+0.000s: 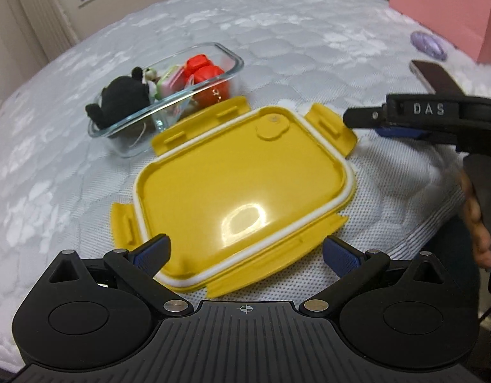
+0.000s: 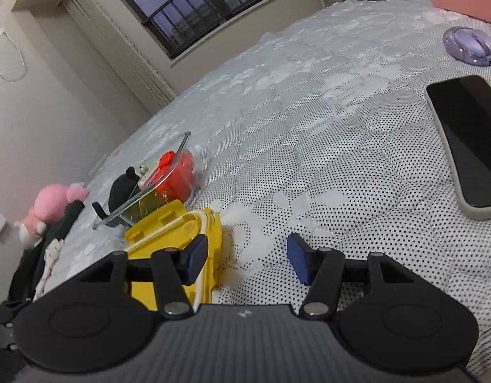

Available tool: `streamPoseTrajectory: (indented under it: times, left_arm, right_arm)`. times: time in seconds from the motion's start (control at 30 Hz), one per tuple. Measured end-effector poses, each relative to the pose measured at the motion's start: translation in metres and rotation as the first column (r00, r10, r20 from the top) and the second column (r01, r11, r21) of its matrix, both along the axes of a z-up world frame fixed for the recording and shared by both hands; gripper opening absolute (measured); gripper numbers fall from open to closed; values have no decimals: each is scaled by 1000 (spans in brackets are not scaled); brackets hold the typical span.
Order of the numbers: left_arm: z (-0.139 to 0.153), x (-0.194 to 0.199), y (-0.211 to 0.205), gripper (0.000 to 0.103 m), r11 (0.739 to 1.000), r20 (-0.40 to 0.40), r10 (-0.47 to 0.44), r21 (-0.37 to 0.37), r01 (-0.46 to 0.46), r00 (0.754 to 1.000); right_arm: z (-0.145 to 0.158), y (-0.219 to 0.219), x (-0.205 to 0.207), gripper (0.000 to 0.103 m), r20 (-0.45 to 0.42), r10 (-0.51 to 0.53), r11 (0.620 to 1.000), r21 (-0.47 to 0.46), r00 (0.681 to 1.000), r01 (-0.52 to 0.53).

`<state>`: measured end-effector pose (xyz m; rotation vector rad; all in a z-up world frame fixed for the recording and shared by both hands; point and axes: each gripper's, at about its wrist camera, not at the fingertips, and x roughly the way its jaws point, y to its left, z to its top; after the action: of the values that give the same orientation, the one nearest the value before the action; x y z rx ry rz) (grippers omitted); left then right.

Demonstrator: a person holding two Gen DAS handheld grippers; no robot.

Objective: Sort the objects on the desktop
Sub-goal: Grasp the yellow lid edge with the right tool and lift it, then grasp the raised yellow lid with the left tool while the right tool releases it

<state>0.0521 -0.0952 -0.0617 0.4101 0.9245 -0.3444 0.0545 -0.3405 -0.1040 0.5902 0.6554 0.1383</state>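
Observation:
A yellow box lid (image 1: 242,185) with a white seal lies upside down on the grey quilted bed. My left gripper (image 1: 245,250) is open, its fingers straddling the lid's near edge. A clear glass box (image 1: 169,95) behind the lid holds a black plush toy (image 1: 124,99), red items (image 1: 204,70) and a pink-green piece. My right gripper (image 2: 245,255) is open and empty, low over the bed by the lid's right end (image 2: 181,233); it also shows in the left wrist view (image 1: 373,121). The glass box (image 2: 156,185) lies beyond it.
A black phone (image 2: 469,140) lies on the bed to the right, a purple mouse (image 2: 469,44) further back, and a pink box (image 1: 443,9) behind that. A pink plush toy (image 2: 54,204) and dark clothes sit at the left bed edge under a window.

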Motion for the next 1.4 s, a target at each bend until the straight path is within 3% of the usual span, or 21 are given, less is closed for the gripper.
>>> streamPoseTrajectory:
  times: [0.1, 0.27, 0.43, 0.6, 0.63, 0.67, 0.77, 1.03, 1.23, 1.3, 1.4]
  left_arm:
    - [0, -4, 2, 103, 999, 32, -22, 43, 21, 999]
    - [9, -20, -3, 103, 968, 139, -131, 230, 97, 982]
    - [24, -33, -5, 103, 961, 213, -180, 244, 126, 960]
    - [13, -42, -18, 103, 937, 220, -245, 303, 173, 944]
    - [11, -45, -19, 103, 931, 226, -262, 315, 184, 938]
    - [10, -49, -21, 103, 925, 236, -278, 329, 193, 931]
    - [5, -60, -23, 103, 903, 284, -333, 371, 218, 899]
    - [-10, -84, -17, 103, 848, 450, -424, 503, 169, 786]
    - [-8, -92, -13, 103, 853, 503, -454, 484, 195, 736]
    - [1, -92, -8, 103, 880, 501, -437, 410, 239, 747]
    - [13, -81, -3, 103, 918, 484, -386, 290, 272, 785]
  right_arm:
    - [-2, 6, 2, 62, 29, 8, 1000, -11, 1000, -7]
    - [-3, 25, 7, 61, 55, 74, 997, -29, 996, -73]
    - [-4, 38, 19, 61, 61, 91, 996, -24, 994, -90]
    - [-2, 45, 22, 48, 47, 98, 995, -18, 994, -97]
    - [-2, 46, 22, 37, 43, 89, 996, -24, 995, -88]
    - [-2, 44, 22, 22, 36, 86, 996, -18, 996, -85]
    - [-1, 39, 21, 12, 20, 81, 996, 24, 997, -81]
    - [39, 43, 7, 10, 75, 110, 991, 67, 991, -115]
    - [78, 61, -4, 12, 132, 176, 981, 63, 975, -185]
    - [90, 71, -5, 12, 146, 199, 979, 25, 969, -205]
    - [106, 88, -3, 12, 152, 217, 976, -23, 964, -216]
